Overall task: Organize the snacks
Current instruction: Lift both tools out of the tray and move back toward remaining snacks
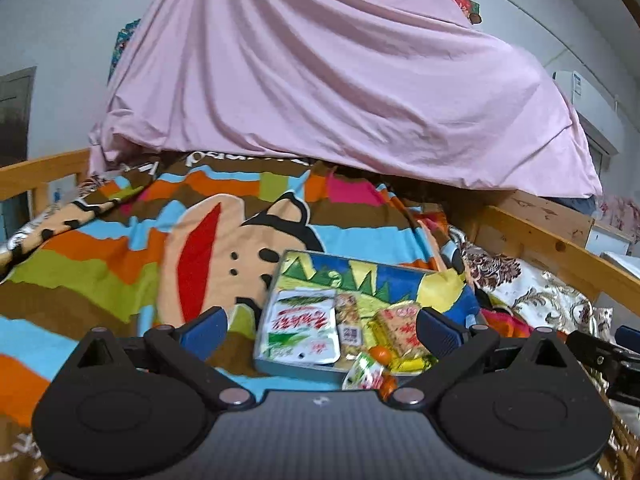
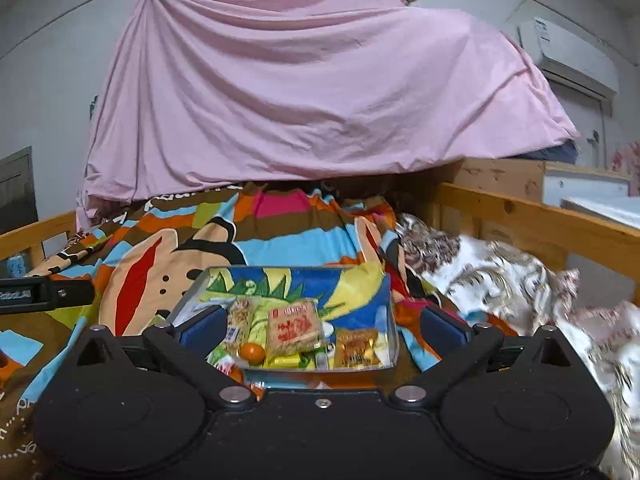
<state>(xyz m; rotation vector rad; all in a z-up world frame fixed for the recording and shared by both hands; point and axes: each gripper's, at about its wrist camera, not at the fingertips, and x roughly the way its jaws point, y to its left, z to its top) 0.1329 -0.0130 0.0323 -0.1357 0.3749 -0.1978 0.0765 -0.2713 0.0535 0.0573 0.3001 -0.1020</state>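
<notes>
Both tongs (image 1: 320, 326) (image 2: 320, 326) apart, empty; clear tray (image 2: 390, 312) beyond holds colourful snack packets (image 2: 295, 328).

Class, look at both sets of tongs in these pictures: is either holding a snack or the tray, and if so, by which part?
Nothing is held. The left tongs and right tongs both stand wide open, with the snack tray lying on the blanket beyond them, untouched.

The left gripper (image 1: 320, 330) stands wide open with nothing between its blue pads (image 1: 204, 330). At twelve o'clock from it a clear tray (image 1: 272, 364) lies on the striped cartoon blanket (image 1: 100, 264) — inside are a white-and-green packet (image 1: 300, 330), a red-printed packet (image 1: 402, 330) and a small orange (image 1: 380, 354). A pink sheet (image 1: 340, 80) hangs beyond; a wooden bed rail (image 1: 552, 248) runs at two o'clock.
</notes>
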